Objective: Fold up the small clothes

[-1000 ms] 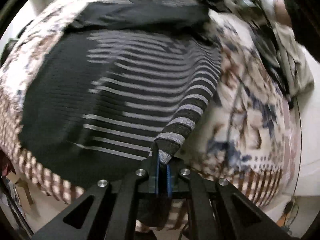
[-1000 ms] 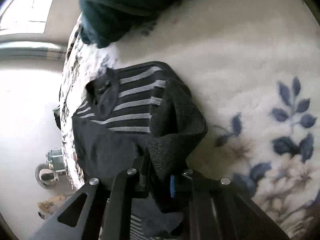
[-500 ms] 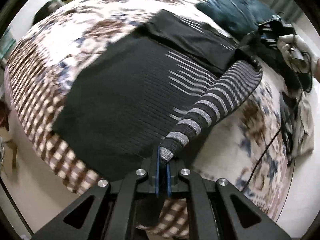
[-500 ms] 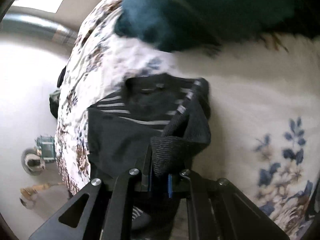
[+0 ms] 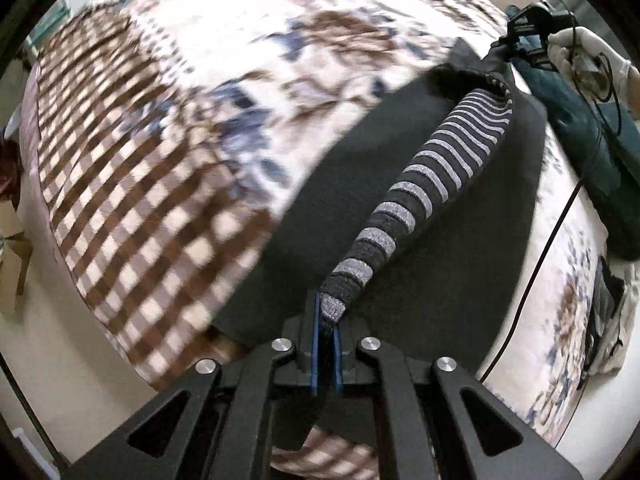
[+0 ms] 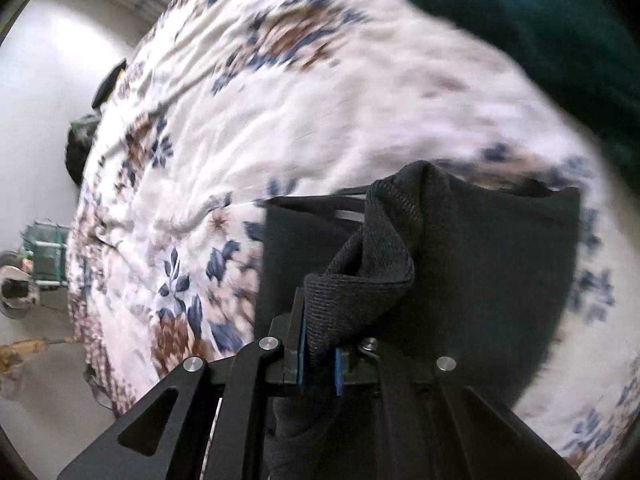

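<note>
A black sweater with grey stripes (image 5: pixel 400 208) lies on a floral bedspread (image 5: pixel 200 80). My left gripper (image 5: pixel 326 340) is shut on the cuff of its striped sleeve (image 5: pixel 448 160), which stretches taut up and to the right across the black body. My right gripper (image 6: pixel 320 356) is shut on a bunched black edge of the same sweater (image 6: pixel 480 280). It shows at the top right of the left wrist view (image 5: pixel 532 24), held by a white-gloved hand (image 5: pixel 588 52).
A dark teal garment (image 5: pixel 592 132) lies on the bed beyond the sweater and shows in the right wrist view (image 6: pixel 540 20). A black cable (image 5: pixel 548 240) trails over the bed. More clothes (image 5: pixel 604 320) lie at the right edge. Floor clutter (image 6: pixel 36 256) sits left of the bed.
Both grippers have carried the sweater's side across its body. The striped front is now covered by black fabric, and the sleeve is pulled taut.
</note>
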